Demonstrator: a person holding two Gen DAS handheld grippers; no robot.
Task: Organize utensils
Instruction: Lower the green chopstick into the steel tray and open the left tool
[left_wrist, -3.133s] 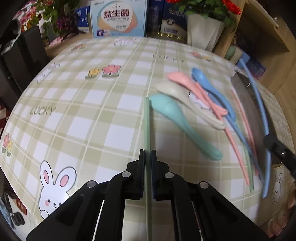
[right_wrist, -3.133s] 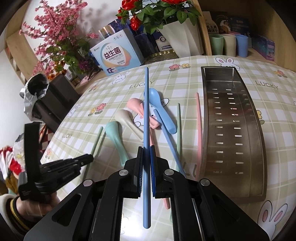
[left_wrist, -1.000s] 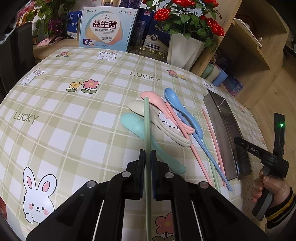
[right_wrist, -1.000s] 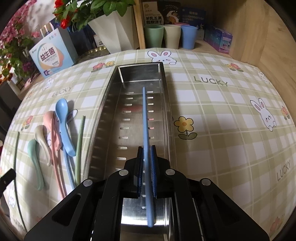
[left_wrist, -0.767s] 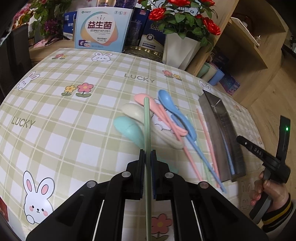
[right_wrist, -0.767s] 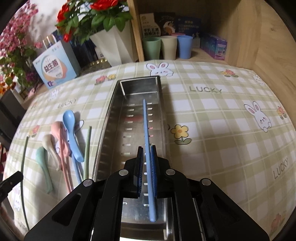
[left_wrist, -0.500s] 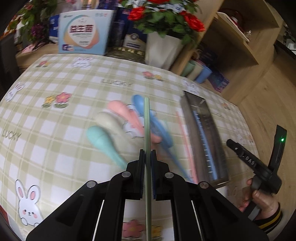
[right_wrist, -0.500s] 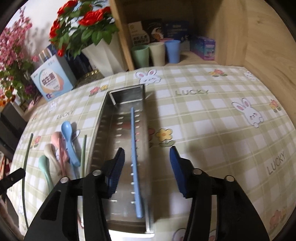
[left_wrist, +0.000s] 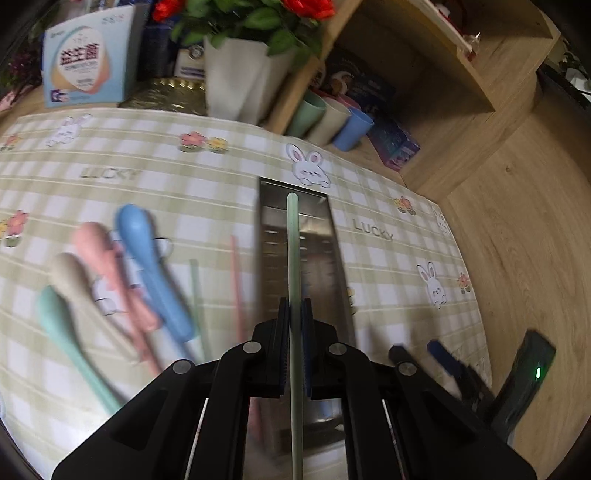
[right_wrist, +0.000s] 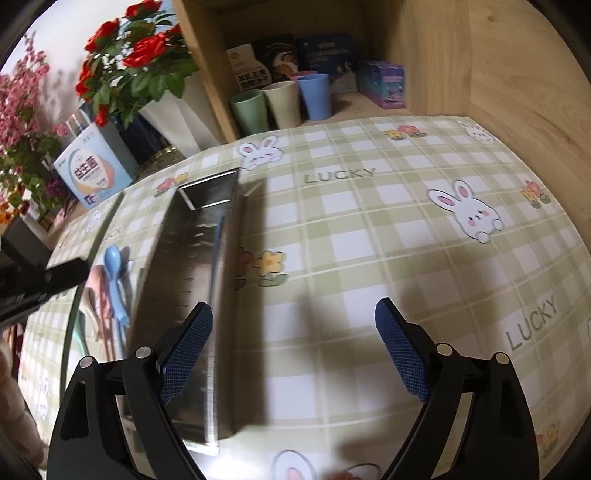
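My left gripper (left_wrist: 294, 314) is shut on a green chopstick (left_wrist: 293, 258) and holds it lengthwise above the steel tray (left_wrist: 269, 236). My right gripper (right_wrist: 293, 332) is open and empty, to the right of the tray (right_wrist: 177, 258). A blue chopstick (right_wrist: 218, 243) lies in the tray. On the cloth left of the tray lie a blue spoon (left_wrist: 147, 258), a pink spoon (left_wrist: 99, 251), a beige spoon (left_wrist: 68, 271), a green spoon (left_wrist: 55, 317), a pink chopstick (left_wrist: 235, 273) and a green chopstick (left_wrist: 194, 288).
A white vase with red flowers (left_wrist: 240, 74), a blue-white box (left_wrist: 86, 70) and three cups (right_wrist: 280, 99) stand at the table's far edge by a wooden shelf (right_wrist: 480, 66). The right gripper also shows at the lower right of the left wrist view (left_wrist: 443, 360).
My right gripper has opened, left the blue chopstick in the tray and moved off to the right. My left gripper has carried the green chopstick from over the spoons to over the tray.
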